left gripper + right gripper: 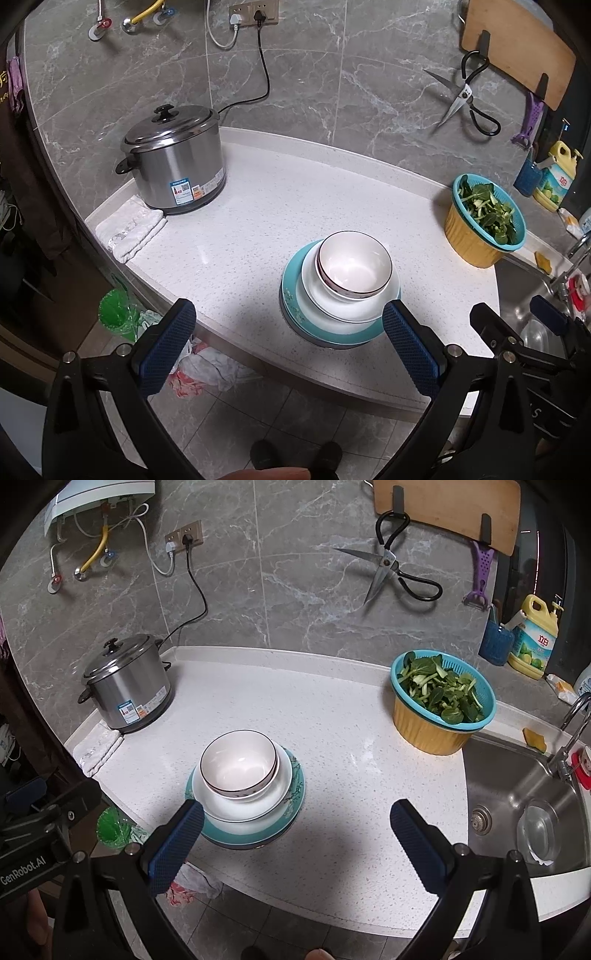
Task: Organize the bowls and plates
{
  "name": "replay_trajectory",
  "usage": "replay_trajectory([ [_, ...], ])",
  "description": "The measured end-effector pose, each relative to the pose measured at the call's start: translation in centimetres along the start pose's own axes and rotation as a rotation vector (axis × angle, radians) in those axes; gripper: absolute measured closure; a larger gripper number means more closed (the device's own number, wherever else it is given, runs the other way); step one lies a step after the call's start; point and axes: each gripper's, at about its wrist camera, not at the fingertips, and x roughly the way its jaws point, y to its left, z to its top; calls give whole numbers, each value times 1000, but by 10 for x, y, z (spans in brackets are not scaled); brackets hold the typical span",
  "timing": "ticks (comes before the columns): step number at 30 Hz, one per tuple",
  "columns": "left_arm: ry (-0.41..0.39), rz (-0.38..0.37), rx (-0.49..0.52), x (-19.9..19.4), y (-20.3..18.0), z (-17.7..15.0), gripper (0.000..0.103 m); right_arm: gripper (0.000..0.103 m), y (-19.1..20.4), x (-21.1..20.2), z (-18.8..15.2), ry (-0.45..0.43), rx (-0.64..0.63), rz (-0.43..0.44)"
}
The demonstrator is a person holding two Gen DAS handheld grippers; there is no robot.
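White speckled countertop (pixel 332 716) is seen against a grey marble-tiled wall, with a tiled floor below its front edge. Nearest the cameras, the left gripper (pixel 288 350) is held with its blue-padded fingers spread wide and nothing between them; the right gripper (pixel 295 834) is likewise held wide apart and empty. Both are held above the counter's front edge, apart from the dishes.

Just beyond the fingertips, near the front of the counter, a stack of dishes is found: a white bowl (pixel 239 762) with a dark rim is nested in a second bowl of the same kind, these are set on a white plate (pixel 255 805), and that plate is set on a teal-rimmed plate (pixel 291 794). In the left wrist view the same bowl (pixel 354 267) is seen just ahead of the left gripper's right finger.

Farther back on the left, a steel rice cooker (pixel 127 690) is placed beside a folded white cloth (pixel 98 749). To the right, a colander of greens (pixel 441 698) is set next to the sink (pixel 517 797). On the wall, scissors (pixel 391 568) and a wooden cutting board (pixel 447 506) are hung.
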Motion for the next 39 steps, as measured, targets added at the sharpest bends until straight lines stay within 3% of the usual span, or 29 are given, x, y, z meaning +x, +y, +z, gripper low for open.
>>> replay_trajectory([
  [39,0,12,-2,5,-6,-10,0,0,-5,2,-2,-1,2,-9],
])
